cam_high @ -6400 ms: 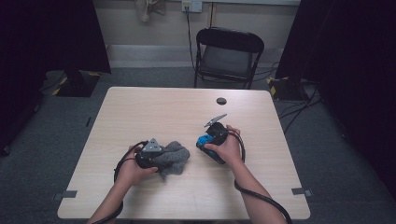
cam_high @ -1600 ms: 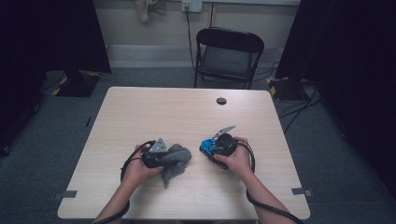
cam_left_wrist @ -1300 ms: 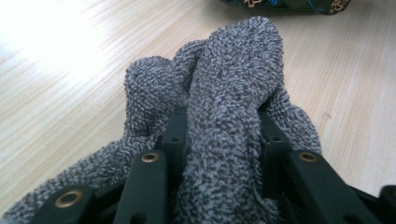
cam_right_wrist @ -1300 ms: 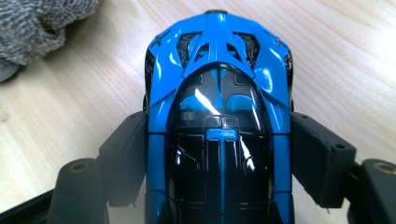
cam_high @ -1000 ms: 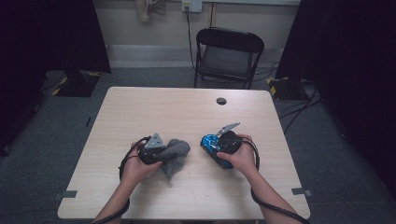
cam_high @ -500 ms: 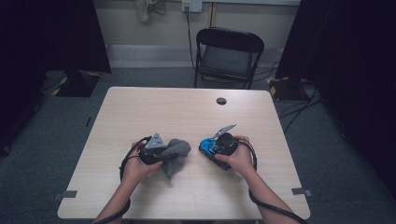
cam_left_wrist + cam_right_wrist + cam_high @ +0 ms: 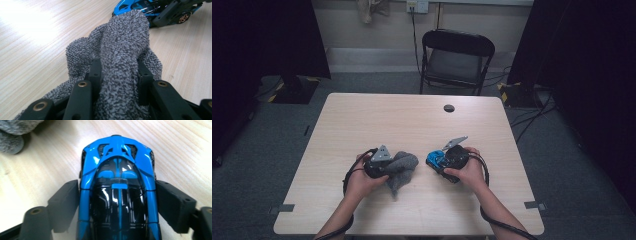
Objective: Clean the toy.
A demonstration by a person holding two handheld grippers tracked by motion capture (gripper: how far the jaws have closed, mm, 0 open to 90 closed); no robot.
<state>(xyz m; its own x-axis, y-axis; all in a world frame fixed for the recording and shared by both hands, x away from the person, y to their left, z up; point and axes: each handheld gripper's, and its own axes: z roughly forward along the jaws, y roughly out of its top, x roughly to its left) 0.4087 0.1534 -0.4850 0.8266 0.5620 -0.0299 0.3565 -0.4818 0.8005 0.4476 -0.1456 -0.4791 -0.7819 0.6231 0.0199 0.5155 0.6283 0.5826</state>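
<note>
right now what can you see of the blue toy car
The blue toy car is glossy blue with a black canopy and black vents, plastic by its look, with a bronze-spoked wheel seen in the left gripper view. It sits upright on the table, right of the grey cloth. The right claw flanks its sides, jaws just opening; contact is unclear.

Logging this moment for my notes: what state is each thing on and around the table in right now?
Grey cloth: bunched, clamped in the left claw.
Blue toy car: on the table, between the pads of the right claw, whose jaws have just been opening.
Table: holds a small dark round thing near its far edge.
Folding chair: unfolded, unoccupied.
</note>
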